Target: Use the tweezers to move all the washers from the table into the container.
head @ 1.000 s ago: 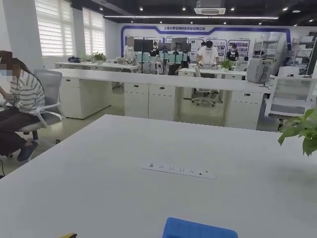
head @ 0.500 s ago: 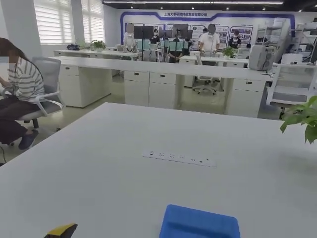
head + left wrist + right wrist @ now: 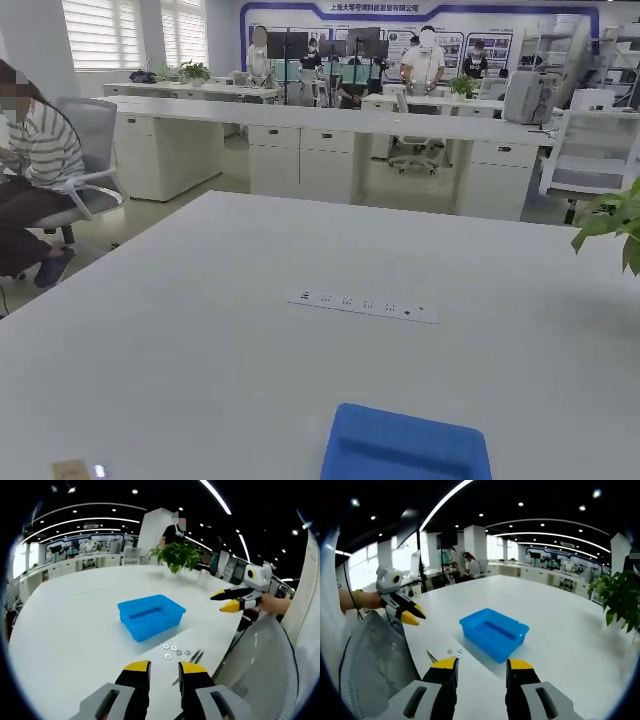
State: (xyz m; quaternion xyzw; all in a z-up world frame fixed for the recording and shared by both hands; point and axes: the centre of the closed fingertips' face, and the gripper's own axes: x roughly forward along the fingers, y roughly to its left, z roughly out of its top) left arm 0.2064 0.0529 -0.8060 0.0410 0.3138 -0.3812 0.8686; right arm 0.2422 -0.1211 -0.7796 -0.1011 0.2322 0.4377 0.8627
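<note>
1. Far left, in the head view: a seated person (image 3: 35, 170) in a striped top sits on an office chair beside the white worktop (image 3: 200, 350), well apart from the task items.
2. Left hand-held gripper (image 3: 165, 669): held above the near edge of the worktop. Its jaws stand apart with nothing between them. In the right gripper view it (image 3: 414, 616) shows at the left, above a mesh chair back (image 3: 375, 660).
3. Centre of the worktop: a power strip (image 3: 362, 306) is set flush into the surface, beyond the container.
4. Blue container (image 3: 405, 450): a shallow rectangular tray, resting flat on the worktop near the person's edge. It appears to hold nothing in the left gripper view (image 3: 150, 615).
5. Washers (image 3: 172, 651): a small cluster lying on the worktop between the container and the near edge, outside the container. An exact count cannot be made.
6. Tweezers (image 3: 192, 657): lying on the worktop just beside the washers, touched by neither gripper.
7. Right hand-held gripper (image 3: 482, 664): raised above the near edge, facing the container (image 3: 494, 632). Its jaws are wide apart and hold nothing.
8. Far right: a leafy potted plant (image 3: 615, 220) at the worktop's edge.
</note>
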